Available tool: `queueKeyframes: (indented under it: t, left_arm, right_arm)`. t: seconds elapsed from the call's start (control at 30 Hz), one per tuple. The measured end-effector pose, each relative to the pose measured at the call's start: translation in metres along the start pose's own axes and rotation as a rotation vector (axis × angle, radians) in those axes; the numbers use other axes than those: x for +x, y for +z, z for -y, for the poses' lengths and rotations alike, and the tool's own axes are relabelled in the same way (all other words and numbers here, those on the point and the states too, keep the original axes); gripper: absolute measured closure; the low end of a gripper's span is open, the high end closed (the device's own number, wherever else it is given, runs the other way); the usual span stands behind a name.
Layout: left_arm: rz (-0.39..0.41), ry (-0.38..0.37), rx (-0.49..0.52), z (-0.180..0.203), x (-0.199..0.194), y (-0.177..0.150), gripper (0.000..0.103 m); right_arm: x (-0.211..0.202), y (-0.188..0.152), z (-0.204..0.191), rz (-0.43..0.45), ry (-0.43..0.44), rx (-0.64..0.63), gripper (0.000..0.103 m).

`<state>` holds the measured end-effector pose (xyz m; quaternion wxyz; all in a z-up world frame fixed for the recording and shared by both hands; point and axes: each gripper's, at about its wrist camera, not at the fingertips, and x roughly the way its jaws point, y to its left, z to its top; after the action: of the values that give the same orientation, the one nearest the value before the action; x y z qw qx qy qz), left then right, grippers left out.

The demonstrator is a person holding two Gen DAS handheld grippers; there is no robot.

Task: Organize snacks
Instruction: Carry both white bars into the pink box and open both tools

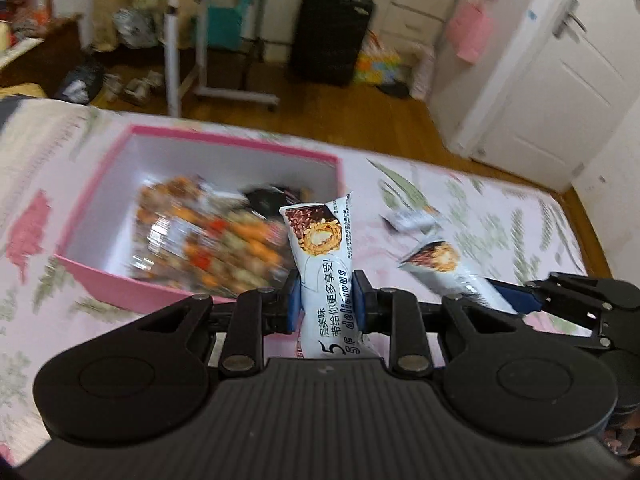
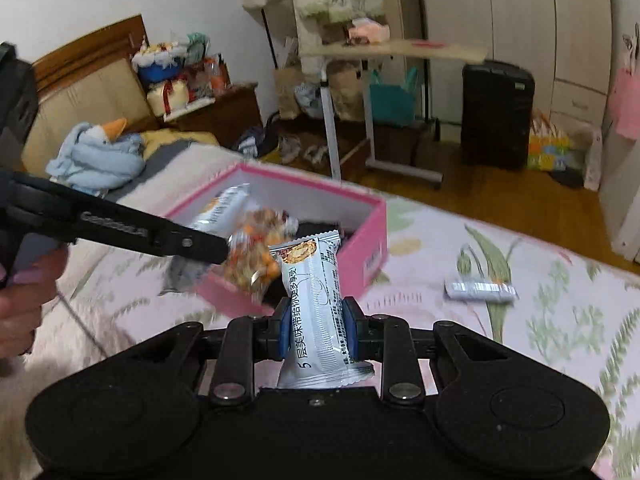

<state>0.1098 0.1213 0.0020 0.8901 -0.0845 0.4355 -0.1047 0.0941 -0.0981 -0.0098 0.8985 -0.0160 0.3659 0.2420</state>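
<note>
From the left wrist view I see my left tool (image 1: 326, 300) clamped on a white wafer bar (image 1: 320, 248), the blue pads (image 1: 294, 300) pressing its lower half so the printed end stands up at the centre of the frame. Behind it, at centre left, sits the pink box (image 1: 104, 280) on the floral bed (image 1: 500, 208), with a clear bag of mixed snacks (image 1: 200, 236) and some dark packets inside, all smeared by blur. At right centre my right tool (image 1: 496, 296) reaches in from the edge, gripping a second bar (image 1: 440, 260) that lies tilted toward the upper left. Just above that bar a small wrapper (image 1: 408, 220) lies on the bed, apart from the box. From the right wrist view the right tool (image 2: 314, 328) is closed on its bar (image 2: 312, 280), which stands nearly upright at lower centre. The left tool (image 2: 218, 248) crosses in from the left edge, a hand (image 2: 24, 300) on its grip, its tip in front of the box (image 2: 372, 240) near the snack bag (image 2: 256, 256); its bar (image 2: 224, 208) shows pale above the finger. The small wrapper (image 2: 480, 291) lies at right centre on the bed (image 2: 540, 320), well apart from the box. A rolling bench (image 2: 396, 50) stands on the wooden floor (image 2: 500, 196) beyond.
</note>
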Motion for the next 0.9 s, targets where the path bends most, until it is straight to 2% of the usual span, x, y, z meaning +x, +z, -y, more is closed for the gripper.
queueKeyframes:
  t: [0.2,0.3,0.43,0.63,0.8,0.9]
  left_arm:
    - [0.003,0.044,-0.057,-0.035,0.022,0.015,0.078]
    - [-0.003,0.099,-0.059,-0.044,0.044,0.023,0.078]
    - [-0.039,0.103,-0.098,-0.056,0.075,0.042,0.078]
    - [-0.055,0.157,-0.118,-0.067,0.107,0.057,0.078]
    - [-0.025,0.09,-0.163,-0.077,0.124,0.065,0.077]
    - [-0.009,0.115,-0.17,-0.08,0.13,0.064,0.077]
  right_arm:
    - [0.038,0.02,-0.005,0.028,-0.029,-0.026,0.073]
    - [0.062,0.032,-0.005,0.033,-0.035,-0.005,0.073]
    - [0.092,0.05,-0.007,0.033,-0.012,-0.006,0.073]
    - [0.138,0.063,-0.011,-0.037,-0.031,-0.049,0.073]
    - [0.163,0.061,-0.016,-0.051,-0.032,-0.072,0.073]
    - [0.172,0.062,-0.019,-0.033,-0.047,-0.107,0.071]
